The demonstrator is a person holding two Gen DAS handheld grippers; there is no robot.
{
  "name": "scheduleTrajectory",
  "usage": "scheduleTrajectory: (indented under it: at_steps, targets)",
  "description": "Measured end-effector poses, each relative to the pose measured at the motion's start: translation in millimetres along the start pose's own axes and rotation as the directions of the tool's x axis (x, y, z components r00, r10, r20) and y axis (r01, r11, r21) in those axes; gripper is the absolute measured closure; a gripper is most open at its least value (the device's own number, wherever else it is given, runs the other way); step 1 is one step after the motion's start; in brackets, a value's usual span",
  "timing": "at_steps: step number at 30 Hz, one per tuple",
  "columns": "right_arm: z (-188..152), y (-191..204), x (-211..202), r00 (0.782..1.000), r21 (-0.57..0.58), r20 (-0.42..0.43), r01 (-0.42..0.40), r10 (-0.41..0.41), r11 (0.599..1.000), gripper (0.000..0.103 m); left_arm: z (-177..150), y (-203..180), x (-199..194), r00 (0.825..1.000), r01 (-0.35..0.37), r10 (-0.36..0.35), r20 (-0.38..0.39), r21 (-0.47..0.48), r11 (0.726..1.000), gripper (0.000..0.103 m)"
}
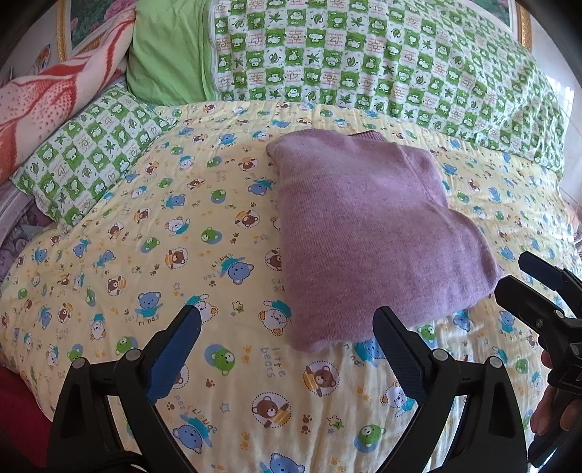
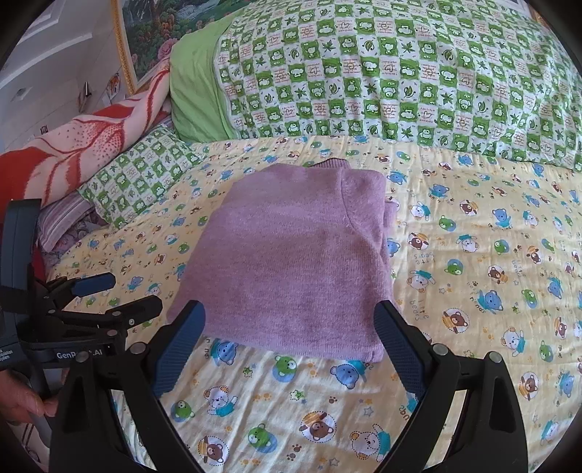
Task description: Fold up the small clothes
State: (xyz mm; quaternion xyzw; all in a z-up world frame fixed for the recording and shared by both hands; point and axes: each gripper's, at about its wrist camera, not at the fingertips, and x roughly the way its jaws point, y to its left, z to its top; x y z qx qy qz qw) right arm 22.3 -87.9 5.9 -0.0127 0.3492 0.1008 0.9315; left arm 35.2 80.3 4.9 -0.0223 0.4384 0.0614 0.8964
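sweater [image 2: 291, 254]: soft purple knit, folded square, on bear sheet [image 2: 473, 291] | my left gripper [image 1: 287, 349]: wide open, empty | my right gripper [image 2: 289, 345]: wide open, empty

The purple sweater [image 1: 378, 233] lies folded, so its sleeves and lower layers are tucked out of sight, and only a sliver of its collar shows at the far edge. The framed picture [image 2: 152, 32] is cut off by the top edge. The right claw [image 1: 523, 287] is half out of the left view.
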Motion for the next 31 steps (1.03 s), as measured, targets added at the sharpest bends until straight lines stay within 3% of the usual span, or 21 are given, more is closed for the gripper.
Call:
scheduleTrajectory:
  at_steps: [31]
  targets:
    - [8.9, -16.4, 8.7, 1.000, 0.037, -0.015, -0.006, 0.006, 0.999, 0.007, 12.5, -4.6, 11.1, 0.999, 0.005, -0.005, -0.043, -0.009, 1.000, 0.007]
